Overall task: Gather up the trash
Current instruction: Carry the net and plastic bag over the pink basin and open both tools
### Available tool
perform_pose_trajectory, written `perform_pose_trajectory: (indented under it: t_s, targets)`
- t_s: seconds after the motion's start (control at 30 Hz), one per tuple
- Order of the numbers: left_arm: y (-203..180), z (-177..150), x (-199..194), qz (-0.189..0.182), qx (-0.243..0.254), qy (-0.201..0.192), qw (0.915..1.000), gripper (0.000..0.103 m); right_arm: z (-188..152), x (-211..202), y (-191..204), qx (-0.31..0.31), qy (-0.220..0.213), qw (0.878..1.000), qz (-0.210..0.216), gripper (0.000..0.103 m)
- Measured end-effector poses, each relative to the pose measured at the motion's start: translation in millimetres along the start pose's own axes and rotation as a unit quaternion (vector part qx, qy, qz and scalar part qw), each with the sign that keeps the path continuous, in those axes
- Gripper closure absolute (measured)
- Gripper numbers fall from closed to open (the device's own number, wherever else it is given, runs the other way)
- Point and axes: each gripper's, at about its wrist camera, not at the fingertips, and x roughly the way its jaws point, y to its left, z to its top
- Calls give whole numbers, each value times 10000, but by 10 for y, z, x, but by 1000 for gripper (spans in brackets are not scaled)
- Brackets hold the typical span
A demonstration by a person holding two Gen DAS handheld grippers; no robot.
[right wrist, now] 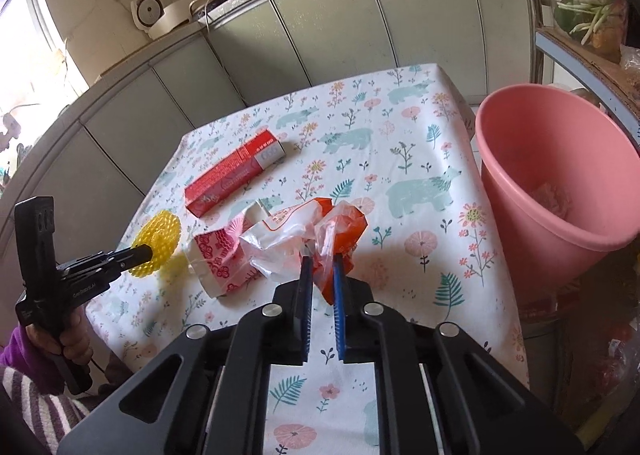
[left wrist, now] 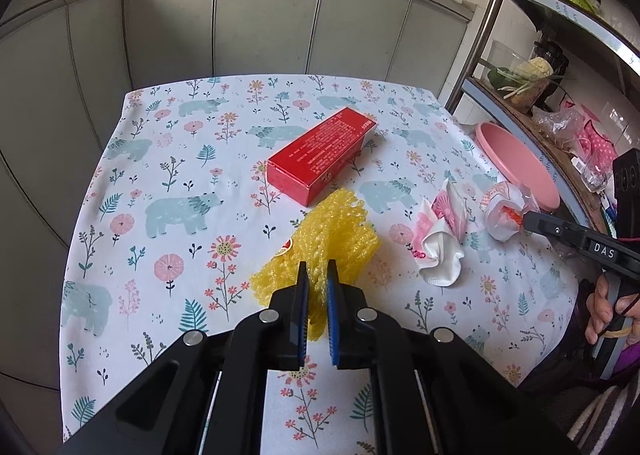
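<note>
My left gripper (left wrist: 318, 269) is shut on a yellow foam net (left wrist: 324, 235) and holds it over the floral tablecloth (left wrist: 160, 215); the net also shows in the right wrist view (right wrist: 158, 245). My right gripper (right wrist: 322, 261) is shut on an orange and clear plastic wrapper (right wrist: 320, 227), seen from the left view too (left wrist: 504, 215). A red carton (left wrist: 320, 155) lies in the table's middle. A pink and white paper wrapper (left wrist: 440, 239) lies between the two grippers. A pink bin (right wrist: 560, 183) stands off the table's right edge.
Grey cabinets (left wrist: 240, 23) run behind the table. A metal shelf rack (left wrist: 540, 67) with vegetables and bags stands to the right, beside the bin. A white rice cooker (right wrist: 160, 15) sits on the counter.
</note>
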Motion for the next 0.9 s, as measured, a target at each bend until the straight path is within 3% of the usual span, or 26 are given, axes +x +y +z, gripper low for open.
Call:
perform_pose_trajectory:
  t_s: [0.2,0.4,0.7,0.9]
  targets:
    - [-184,216,-116,-163,212,-258,9993,96,76,-143,-96,175,-306,9994,29,93]
    - [-509,513,-75,-596,451,-349,9966,96,147,-305,-309,483,-693,9963,-121,93]
    - [-1472,1014,193,-1283,1182,-473,9835,96,219,-640,-929,1173,-1415,9781,-972,93]
    - [-2147,1226,587,-1573,1537,-328,9750,96,274,-621,-1261,1383,-1492,9677,-1490,93]
